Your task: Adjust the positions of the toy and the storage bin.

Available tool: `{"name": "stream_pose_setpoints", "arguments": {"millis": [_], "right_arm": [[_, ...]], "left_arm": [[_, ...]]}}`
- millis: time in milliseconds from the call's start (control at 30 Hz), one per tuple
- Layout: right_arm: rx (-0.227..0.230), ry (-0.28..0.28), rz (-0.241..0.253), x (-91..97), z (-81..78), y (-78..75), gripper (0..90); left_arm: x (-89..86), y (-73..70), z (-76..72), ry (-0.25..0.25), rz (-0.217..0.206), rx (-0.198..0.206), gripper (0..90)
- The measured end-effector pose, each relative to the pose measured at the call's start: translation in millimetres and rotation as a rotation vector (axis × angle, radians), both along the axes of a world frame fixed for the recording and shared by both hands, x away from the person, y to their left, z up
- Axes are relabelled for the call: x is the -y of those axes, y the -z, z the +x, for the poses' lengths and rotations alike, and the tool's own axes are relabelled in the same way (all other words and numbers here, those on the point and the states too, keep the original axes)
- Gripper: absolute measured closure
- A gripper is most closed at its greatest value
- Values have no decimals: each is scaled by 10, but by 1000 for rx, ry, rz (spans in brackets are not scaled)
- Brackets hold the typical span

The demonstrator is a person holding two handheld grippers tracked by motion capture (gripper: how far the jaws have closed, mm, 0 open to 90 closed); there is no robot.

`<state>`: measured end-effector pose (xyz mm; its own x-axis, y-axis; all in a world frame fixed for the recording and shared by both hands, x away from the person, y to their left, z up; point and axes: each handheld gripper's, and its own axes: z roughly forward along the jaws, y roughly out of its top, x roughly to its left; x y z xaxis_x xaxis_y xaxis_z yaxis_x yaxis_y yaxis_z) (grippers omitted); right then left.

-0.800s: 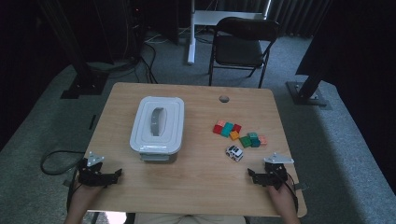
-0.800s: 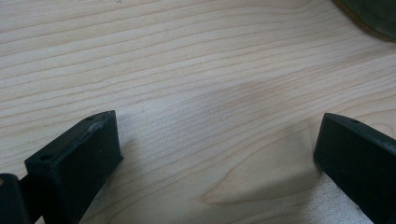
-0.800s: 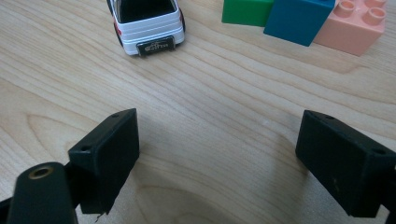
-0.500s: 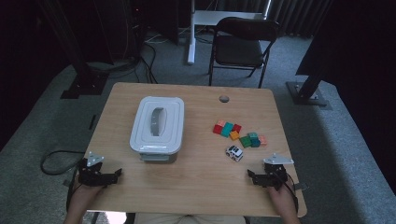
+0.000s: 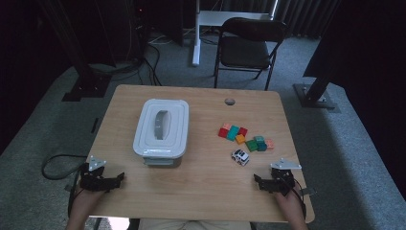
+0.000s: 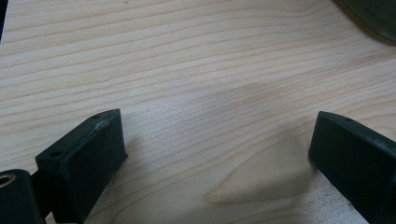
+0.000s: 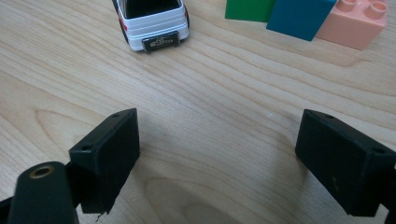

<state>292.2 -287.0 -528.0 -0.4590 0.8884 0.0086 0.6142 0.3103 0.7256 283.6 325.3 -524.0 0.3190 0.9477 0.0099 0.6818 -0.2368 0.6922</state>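
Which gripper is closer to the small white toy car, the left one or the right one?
Right. The right gripper sits just below and right of the toy car, jaws open toward it. The left gripper rests at the table's far left corner, beyond the white container.

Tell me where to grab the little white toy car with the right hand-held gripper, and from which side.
Grip the toy car across its two long sides, coming from behind. Its rear bumper faces the right hand-held gripper, whose open jaws look wider than the narrow body, with bare table between.
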Motion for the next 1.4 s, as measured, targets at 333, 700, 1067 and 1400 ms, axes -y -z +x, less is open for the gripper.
{"name": "stream_pose_setpoints", "arguments": {"millis": [333,700,1067,1400], "right_arm": [[-22,-47,27,-158,-42,-78,128],[59,-89,70,-374,109,-385,129],[66,-164,81,-795,399,-515,134],[79,-210,84,-1240,719,-606,136]], "left_arm": [[35,-5,41,38,8,-17,4],[83,-23,148,59,-7,-25,5],[146,-112,420,55,-6,-11,5],[201,-149,686,65,-11,9,5]]}}
